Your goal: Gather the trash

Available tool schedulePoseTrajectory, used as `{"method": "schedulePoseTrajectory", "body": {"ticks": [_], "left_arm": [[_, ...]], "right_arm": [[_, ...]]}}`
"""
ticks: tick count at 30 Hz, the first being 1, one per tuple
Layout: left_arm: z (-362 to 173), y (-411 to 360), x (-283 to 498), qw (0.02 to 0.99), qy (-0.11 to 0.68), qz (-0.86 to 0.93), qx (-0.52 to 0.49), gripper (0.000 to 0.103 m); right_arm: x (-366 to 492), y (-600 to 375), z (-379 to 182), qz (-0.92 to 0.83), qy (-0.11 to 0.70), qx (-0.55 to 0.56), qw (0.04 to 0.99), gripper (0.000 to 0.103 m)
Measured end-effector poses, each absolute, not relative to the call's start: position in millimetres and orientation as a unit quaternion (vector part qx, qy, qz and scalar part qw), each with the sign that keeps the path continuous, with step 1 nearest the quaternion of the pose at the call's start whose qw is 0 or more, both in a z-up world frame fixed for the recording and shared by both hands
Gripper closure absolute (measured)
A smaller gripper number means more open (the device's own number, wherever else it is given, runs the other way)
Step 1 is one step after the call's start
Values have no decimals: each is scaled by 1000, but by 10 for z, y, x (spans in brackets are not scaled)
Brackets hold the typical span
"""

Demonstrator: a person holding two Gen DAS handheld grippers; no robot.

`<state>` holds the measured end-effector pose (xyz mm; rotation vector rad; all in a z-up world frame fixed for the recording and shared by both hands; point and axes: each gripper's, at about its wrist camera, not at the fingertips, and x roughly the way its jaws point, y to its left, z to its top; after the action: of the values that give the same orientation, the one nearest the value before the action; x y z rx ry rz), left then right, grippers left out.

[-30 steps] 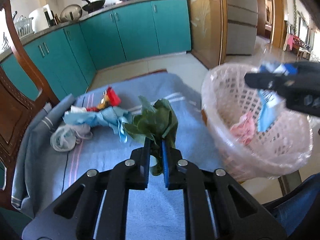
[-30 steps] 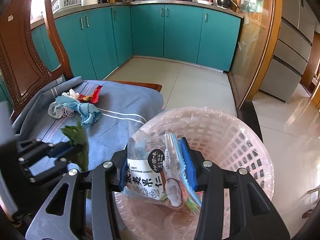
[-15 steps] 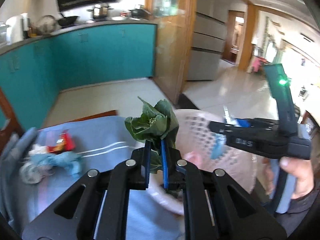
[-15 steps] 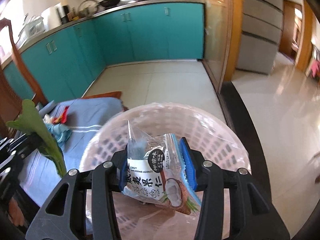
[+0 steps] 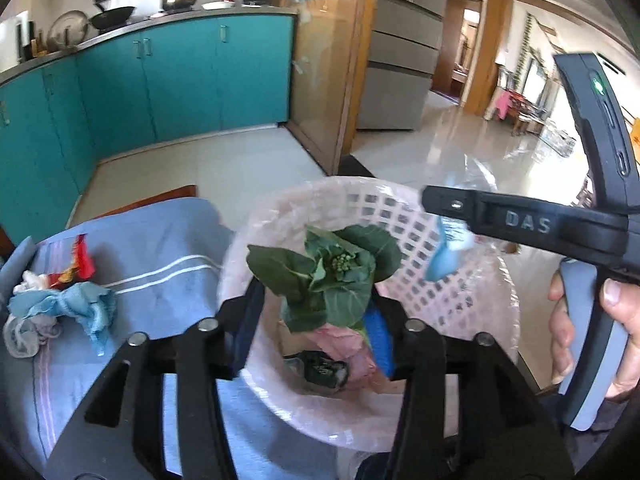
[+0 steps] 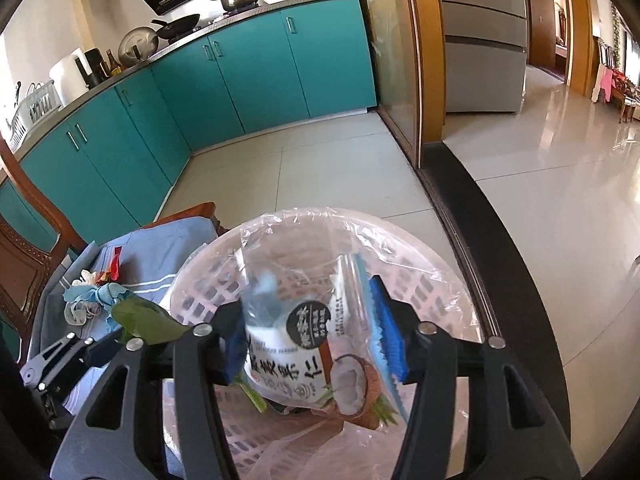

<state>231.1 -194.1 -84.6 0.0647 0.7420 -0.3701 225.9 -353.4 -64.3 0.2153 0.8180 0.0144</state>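
Your left gripper (image 5: 316,332) stands with its jaws spread wide over the basket (image 5: 472,300). The leafy green (image 5: 328,276) sits between the fingers: broad dark leaves around a small cluster of pale buds, stem pointing down. From this view you cannot tell whether it touches the blue pad of the right-hand finger (image 5: 380,344) or hangs free.

Your right gripper (image 6: 312,344) is also spread wide. The snack bag (image 6: 304,340) hangs between its fingers: clear plastic at the top, white lower down, with a dark round label, printed characters and a coconut picture. It lies close against the blue pad on the right side; whether it is pinched there you cannot tell.

The left camera shows your right hand (image 5: 588,336) wrapped around the gripper handle, and looks down into the basket. There you see a pink crumpled piece (image 5: 340,340) and a small dark object (image 5: 320,368) at the bottom. The right camera shows the clear plastic liner (image 6: 400,236) draped over the basket rim (image 6: 452,272), and the tip of the leaf (image 6: 144,320) at the left gripper.

On the blue cloth (image 5: 160,248) beside the basket lie a blue crumpled tissue (image 5: 72,308), a white wad (image 5: 28,332) and a red wrapper (image 5: 80,260), close together.
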Motion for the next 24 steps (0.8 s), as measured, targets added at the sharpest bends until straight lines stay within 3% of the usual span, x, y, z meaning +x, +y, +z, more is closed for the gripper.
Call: {"method": "schedulePoseTrajectory", "body": {"ticks": [5, 14, 24], "left_arm": [[-846, -1776, 2261, 916, 362, -169, 23, 33], [-836, -1679, 2223, 919, 359, -161, 15, 17], [-1013, -913, 2093, 924, 379, -55, 3, 16]], "right_arm": [[2267, -3450, -619, -3, 393, 90, 915, 31], [2303, -3356, -626, -9, 392, 76, 917, 27], [2393, -3164, -612, 24, 395, 78, 915, 22]]}}
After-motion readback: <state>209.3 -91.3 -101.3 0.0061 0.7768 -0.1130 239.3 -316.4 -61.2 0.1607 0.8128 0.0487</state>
